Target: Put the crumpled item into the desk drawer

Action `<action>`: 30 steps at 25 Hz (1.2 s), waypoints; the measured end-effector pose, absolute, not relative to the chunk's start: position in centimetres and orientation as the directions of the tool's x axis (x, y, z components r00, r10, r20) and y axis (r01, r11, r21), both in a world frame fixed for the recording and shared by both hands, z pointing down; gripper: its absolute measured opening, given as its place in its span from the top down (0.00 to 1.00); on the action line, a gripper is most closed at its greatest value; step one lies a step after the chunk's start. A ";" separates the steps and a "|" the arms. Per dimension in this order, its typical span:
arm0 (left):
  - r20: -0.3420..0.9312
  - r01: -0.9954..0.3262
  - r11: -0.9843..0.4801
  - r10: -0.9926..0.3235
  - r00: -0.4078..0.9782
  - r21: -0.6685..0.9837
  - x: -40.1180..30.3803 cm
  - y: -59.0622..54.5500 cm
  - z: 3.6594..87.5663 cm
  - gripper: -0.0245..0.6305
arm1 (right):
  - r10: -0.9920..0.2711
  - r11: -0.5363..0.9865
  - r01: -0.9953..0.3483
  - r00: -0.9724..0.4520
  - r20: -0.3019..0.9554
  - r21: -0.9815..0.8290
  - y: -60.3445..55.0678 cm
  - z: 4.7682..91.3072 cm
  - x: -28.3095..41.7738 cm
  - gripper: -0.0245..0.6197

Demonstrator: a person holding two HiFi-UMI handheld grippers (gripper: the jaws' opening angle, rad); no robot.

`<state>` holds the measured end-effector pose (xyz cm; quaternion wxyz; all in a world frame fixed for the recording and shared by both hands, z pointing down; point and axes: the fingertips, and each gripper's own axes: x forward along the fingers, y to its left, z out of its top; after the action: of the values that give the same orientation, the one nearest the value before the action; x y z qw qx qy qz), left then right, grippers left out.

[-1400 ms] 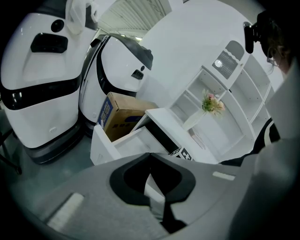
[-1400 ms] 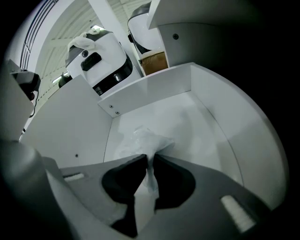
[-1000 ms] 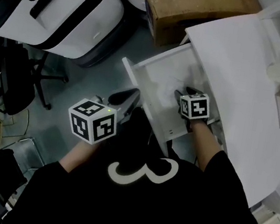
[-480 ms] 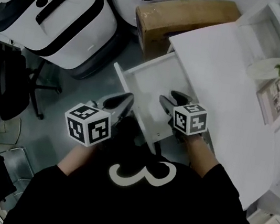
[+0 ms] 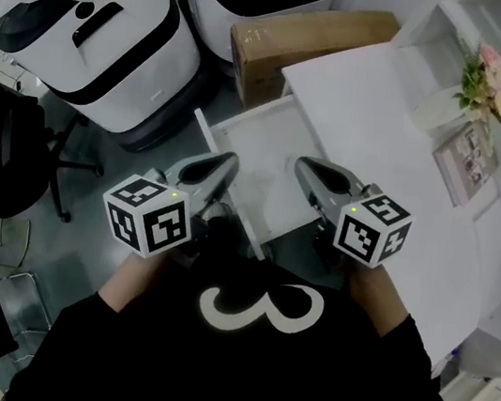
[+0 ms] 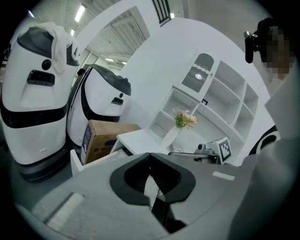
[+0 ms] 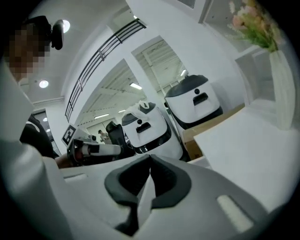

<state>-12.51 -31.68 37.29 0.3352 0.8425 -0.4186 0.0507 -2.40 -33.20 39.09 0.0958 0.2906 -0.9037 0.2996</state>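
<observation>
The white desk drawer (image 5: 256, 153) stands pulled open below the desk top (image 5: 376, 130). Its inside looks plain white in the head view, and I cannot make out the crumpled item there. My right gripper (image 5: 305, 167) hovers over the drawer's near right side, shut with nothing between its jaws; they also meet empty in the right gripper view (image 7: 150, 163). My left gripper (image 5: 222, 163) hangs by the drawer's near left corner, shut and empty, as the left gripper view (image 6: 150, 156) confirms.
A cardboard box (image 5: 307, 35) sits on the floor behind the drawer. Two large white machines (image 5: 97, 36) stand at the far left beside a black office chair (image 5: 11, 155). On the desk are a vase of flowers (image 5: 485, 80) and a picture frame (image 5: 467, 160).
My right gripper has pulled back out of the drawer toward me, and its jaws, open half a second ago, are now shut. The left gripper has stayed by the drawer's left corner.
</observation>
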 end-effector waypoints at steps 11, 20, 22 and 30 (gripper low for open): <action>0.265 -0.721 -0.528 -0.692 0.671 0.448 -8.7 -27.4 30.4 0.95 | -0.447 0.776 -0.482 -0.875 0.183 -0.407 -28.4 30.0 -0.3 0.96; 0.235 -0.711 -0.569 -0.688 0.687 0.413 -6.7 -25.4 28.9 0.95 | -0.439 0.795 -0.453 -0.889 0.131 -0.404 -26.5 28.8 1.0 0.96; 0.241 -0.710 -0.566 -0.684 0.688 0.419 -6.3 -25.3 29.1 0.95 | -0.434 0.785 -0.440 -0.893 0.118 -0.437 -26.4 28.9 1.2 0.96; 0.242 -0.703 -0.558 -0.680 0.692 0.440 -5.7 -24.8 29.1 0.95 | -0.435 0.795 -0.458 -0.888 0.152 -0.399 -25.6 29.8 1.5 0.96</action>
<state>-5.70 -24.77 29.12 0.2593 0.8824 -0.3921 0.0221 1.46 -25.57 29.81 0.0262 0.2356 -0.9469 0.2172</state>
